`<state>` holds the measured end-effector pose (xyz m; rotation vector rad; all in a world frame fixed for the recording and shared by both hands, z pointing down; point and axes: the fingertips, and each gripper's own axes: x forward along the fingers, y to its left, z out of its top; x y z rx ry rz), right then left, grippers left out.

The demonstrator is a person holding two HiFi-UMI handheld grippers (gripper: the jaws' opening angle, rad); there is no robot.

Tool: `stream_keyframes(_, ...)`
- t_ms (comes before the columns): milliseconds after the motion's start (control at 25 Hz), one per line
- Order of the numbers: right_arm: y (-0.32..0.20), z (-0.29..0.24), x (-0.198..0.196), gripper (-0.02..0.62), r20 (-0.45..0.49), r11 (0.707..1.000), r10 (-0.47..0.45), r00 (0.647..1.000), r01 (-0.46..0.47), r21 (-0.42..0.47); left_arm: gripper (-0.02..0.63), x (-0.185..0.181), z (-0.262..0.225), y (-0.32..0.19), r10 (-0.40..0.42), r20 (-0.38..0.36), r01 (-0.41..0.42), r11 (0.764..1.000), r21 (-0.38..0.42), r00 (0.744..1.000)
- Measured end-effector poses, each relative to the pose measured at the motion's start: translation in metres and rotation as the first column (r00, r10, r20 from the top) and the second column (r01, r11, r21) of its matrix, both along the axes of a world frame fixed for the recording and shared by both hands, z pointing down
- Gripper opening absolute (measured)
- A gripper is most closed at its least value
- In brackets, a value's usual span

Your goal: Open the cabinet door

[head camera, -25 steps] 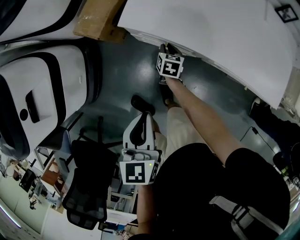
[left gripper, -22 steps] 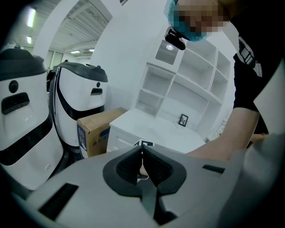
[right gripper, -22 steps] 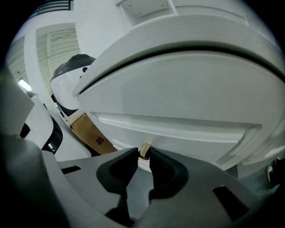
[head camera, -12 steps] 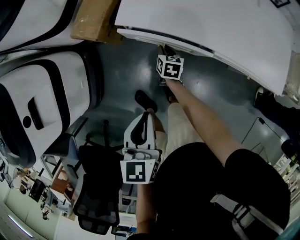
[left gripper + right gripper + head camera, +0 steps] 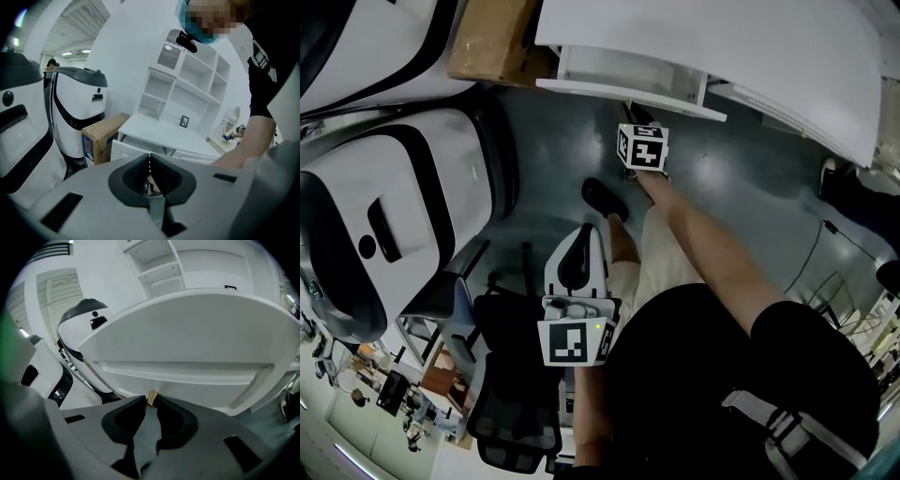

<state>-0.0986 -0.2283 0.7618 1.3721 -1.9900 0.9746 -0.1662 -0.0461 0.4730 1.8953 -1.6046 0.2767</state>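
Currently the right tongs (image 5: 150,402) are narrowed onto a small brass knob (image 5: 152,396), one pad on either side of it. The knob sits on the white drawer front (image 5: 201,392), the panel I take to be the task's "cabinet door". It looks like a pull-out drawer, not a hinged leaf.

Head view: the drawer front (image 5: 619,91) stands clear of the cabinet under the white tabletop (image 5: 722,47), with the open box of the drawer showing behind it. Judged partly open.

Key relation: the front's long axis runs crosswise to the right tongs, and the knob lies straight ahead of them. Any further pull would run back along the tongs' own line, toward the person.

The left tongs (image 5: 149,161) are closed with nothing between them. They are held low by the person's waist, well apart from the drawer. The right hand is the nearer and the only one engaged.

A cardboard box (image 5: 492,42) stands just beside the drawer's left end.
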Motion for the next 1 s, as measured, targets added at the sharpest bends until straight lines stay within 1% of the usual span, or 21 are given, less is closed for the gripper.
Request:
stream_keyframes(320,0.024,0.001,-0.003,0.094,-0.013,1.000,0.011,1.000,-0.011,-0.008,0.026,-0.002,0.000,0.010,0.066,-0.009,-0.066,0.998,-0.001,0.998)
stream_keyframes(440,0.036,0.002,-0.006,0.094,-0.021,1.000,0.014,1.000,-0.015,-0.010,0.025,-0.009,-0.001,0.013,0.080,-0.014,-0.080,0.997,0.012,0.997)
stream_keyframes(560,0.048,0.003,-0.008,0.094,-0.031,1.000,0.019,0.999,-0.019,-0.016,0.026,-0.017,0.001,0.020,0.094,-0.008,-0.094,0.996,0.000,0.996)
stream_keyframes(760,0.068,0.003,-0.009,0.092,-0.049,0.999,0.029,0.998,-0.030,-0.022,0.026,-0.027,-0.001,0.027,0.132,-0.001,-0.132,0.991,0.012,0.991)
stream_keyframes(1000,0.080,0.003,-0.012,0.092,-0.065,0.999,0.044,0.997,-0.046,-0.028,0.026,-0.038,-0.003,0.037,0.160,-0.003,-0.160,0.987,0.014,0.987)
